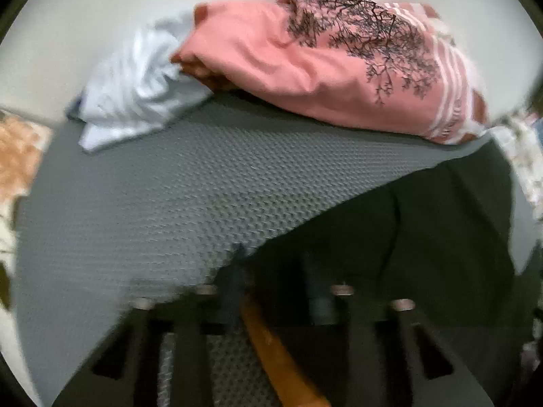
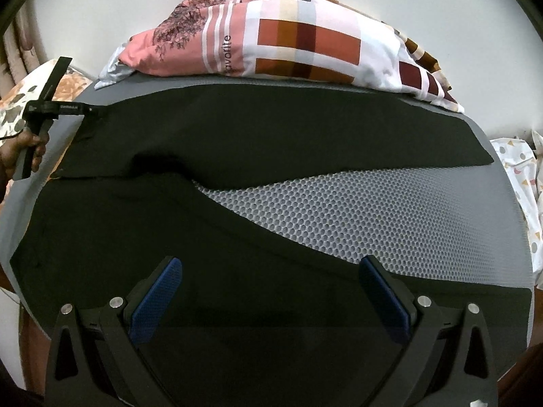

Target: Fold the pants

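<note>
Black pants [image 2: 271, 135] lie spread on a grey honeycomb mat [image 2: 373, 210], the two legs forking apart toward the right. In the right wrist view my left gripper [image 2: 91, 110], held by a hand [image 2: 20, 156], sits at the far left corner of the pants with its tips shut on the cloth's edge. The left wrist view is blurred: the left gripper [image 1: 275, 271] has its fingers close together at the border of the pants [image 1: 424, 237] and the mat [image 1: 152, 203]. My right gripper [image 2: 271, 302] hangs open over the near leg, and nothing is between its blue pads [image 2: 159, 302].
A pink pillow with a tree print and checked squares [image 2: 271, 44] lies along the mat's far edge against a white wall. A white cloth [image 1: 135, 84] sits beside it. Floral bedding [image 2: 20, 101] is at the left and a dotted sheet [image 2: 519, 176] at the right.
</note>
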{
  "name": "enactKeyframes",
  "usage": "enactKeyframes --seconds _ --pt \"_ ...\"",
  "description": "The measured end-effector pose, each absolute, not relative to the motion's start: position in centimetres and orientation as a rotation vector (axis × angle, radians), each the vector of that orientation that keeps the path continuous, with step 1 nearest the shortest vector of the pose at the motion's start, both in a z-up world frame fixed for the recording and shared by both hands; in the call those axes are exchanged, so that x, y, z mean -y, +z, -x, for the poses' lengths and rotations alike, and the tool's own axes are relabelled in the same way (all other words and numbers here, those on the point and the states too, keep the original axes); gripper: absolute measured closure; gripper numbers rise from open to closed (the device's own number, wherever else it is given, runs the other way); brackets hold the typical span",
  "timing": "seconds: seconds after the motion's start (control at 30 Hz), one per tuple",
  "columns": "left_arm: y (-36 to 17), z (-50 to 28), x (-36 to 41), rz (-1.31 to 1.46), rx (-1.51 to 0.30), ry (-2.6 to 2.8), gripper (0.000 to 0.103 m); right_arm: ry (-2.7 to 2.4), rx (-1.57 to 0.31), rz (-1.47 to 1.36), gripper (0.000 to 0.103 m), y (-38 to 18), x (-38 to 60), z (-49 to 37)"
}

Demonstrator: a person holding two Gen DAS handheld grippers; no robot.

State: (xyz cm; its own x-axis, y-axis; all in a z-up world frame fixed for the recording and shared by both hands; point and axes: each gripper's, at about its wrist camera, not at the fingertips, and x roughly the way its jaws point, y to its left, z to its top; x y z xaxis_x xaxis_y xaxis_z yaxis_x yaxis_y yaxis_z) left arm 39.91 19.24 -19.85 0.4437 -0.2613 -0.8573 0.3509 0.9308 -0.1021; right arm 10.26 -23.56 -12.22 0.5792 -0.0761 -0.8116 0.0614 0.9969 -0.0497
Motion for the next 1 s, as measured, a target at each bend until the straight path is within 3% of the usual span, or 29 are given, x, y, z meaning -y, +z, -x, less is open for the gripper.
enactKeyframes --seconds 0.23,0.53,0.73,1.0 --pt "-15.1 -34.7 -17.3 -0.097 -0.885 -0.312 0.094 -0.047 -0.936 -0.058 0.0 -11.8 24.4 -10.1" --pt "-7.3 -20.7 -14.6 -0.003 -0.678 -0.369 0.094 0.201 -0.897 -0.504 0.0 -10.1 29.4 -14.9" --pt "-7.4 -13.7 -13.4 0.035 -0.686 -0.377 0.094 0.33 -0.918 -0.946 0.0 -12.6 33.5 -22.2" --pt "-9.6 -10.1 -12.3 0.095 -0.75 -0.362 0.093 0.302 -0.995 -1.043 0.0 -14.8 34.6 -29.8"
